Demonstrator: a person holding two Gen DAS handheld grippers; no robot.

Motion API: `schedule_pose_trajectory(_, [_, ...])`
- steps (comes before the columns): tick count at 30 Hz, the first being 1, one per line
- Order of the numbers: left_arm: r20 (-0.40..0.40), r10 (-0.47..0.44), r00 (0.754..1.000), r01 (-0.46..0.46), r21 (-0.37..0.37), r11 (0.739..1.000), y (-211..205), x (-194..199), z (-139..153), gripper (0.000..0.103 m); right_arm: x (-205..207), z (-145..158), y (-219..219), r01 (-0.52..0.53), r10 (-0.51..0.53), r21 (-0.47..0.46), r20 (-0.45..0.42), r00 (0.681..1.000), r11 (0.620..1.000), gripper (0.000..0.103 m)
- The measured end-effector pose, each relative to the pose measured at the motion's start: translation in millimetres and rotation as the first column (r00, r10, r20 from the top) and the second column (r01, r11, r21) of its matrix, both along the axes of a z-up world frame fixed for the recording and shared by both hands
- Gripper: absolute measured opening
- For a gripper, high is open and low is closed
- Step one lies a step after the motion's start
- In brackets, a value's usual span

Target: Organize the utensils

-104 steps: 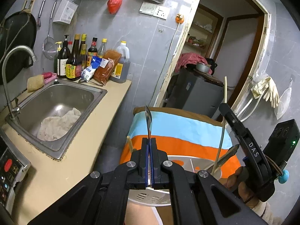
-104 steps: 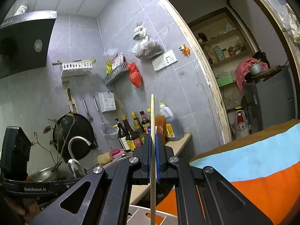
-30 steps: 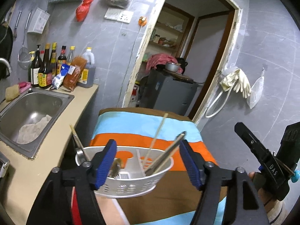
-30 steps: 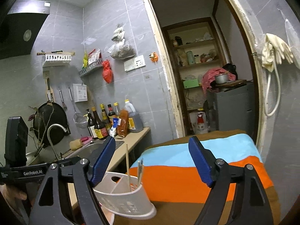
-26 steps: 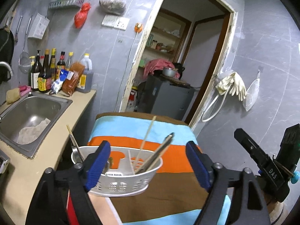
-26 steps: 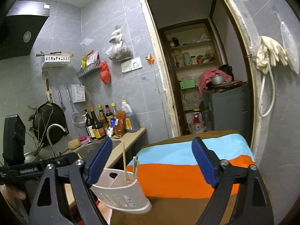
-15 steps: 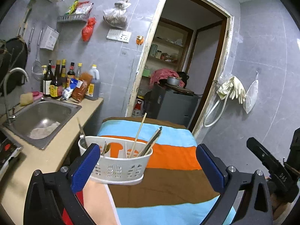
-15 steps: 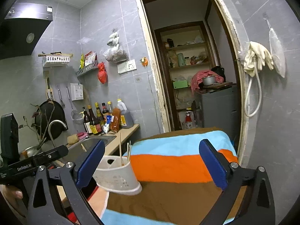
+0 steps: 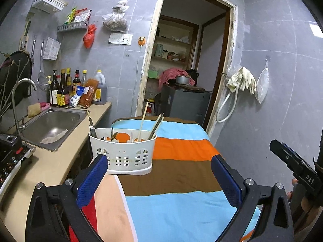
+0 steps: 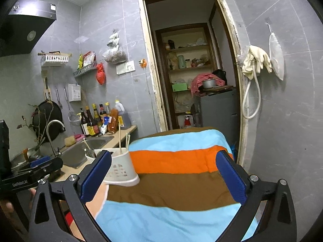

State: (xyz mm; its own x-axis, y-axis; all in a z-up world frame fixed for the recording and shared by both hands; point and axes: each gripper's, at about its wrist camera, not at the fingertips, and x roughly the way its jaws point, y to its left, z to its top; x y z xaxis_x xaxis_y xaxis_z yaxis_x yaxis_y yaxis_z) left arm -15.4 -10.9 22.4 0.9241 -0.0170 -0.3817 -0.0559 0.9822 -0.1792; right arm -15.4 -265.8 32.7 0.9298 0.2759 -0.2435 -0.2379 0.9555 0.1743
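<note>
**Utensil caddy stands loaded on the striped cloth**

Grey marbled wall tiles enclose a narrow kitchen with a beige counter (image 9: 54, 165) along the left wall and a cloth-covered table (image 9: 181, 173) in the middle, its fabric banded in sky blue, orange and brown. On the cloth's left edge, over the brown band, stands the white plastic utensil caddy (image 9: 123, 153) — an oval basket with slotted, perforated walls, a flared foot and inner dividers. Its left compartment holds metal utensils (image 9: 91, 127) leaning outward; further right a pale wooden chopstick (image 9: 143, 121) stands nearly upright, and beside it dark-handled utensils (image 9: 156, 125) lean to the right. What sort the metal pieces are cannot be told.

Set into the counter, a stainless steel sink (image 9: 52, 125) with a curved tap holds a crumpled whitish rag (image 9: 54, 137). Behind it stand dark sauce bottles (image 9: 60, 90) and a plastic oil jug (image 9: 99, 89). A wire wall shelf (image 9: 73, 26) carries snack packets, and a white slotted basket (image 9: 48, 2) hangs higher up.

Both grippers sit back from the caddy, touching nothing. The left gripper (image 9: 159, 179) shows blue textured pads spread wide with only cloth between them. The right gripper (image 10: 163, 177) is likewise splayed, its jaws having just been opening — nothing is between them, and the caddy (image 10: 121, 169) shows just past its left pad.
</note>
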Motion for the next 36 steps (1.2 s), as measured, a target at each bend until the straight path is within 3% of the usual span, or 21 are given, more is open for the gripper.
schedule_pose_trajectory(16, [-0.006,0.016,1.0,-0.016,0.001,1.0,-13.4,-26.1,-7.6,0.103,-32.3,-11.5,-12.7,0.006,-0.007,-0.012,-0.04,0.999,1.0,0.101])
schedule_pose_trajectory(36, [-0.006,0.016,1.0,-0.016,-0.005,1.0,-10.2,-29.7,-9.1,0.103,-28.1,-10.4,-13.2,-0.005,0.004,-0.011,-0.049,0.999,1.0,0.101])
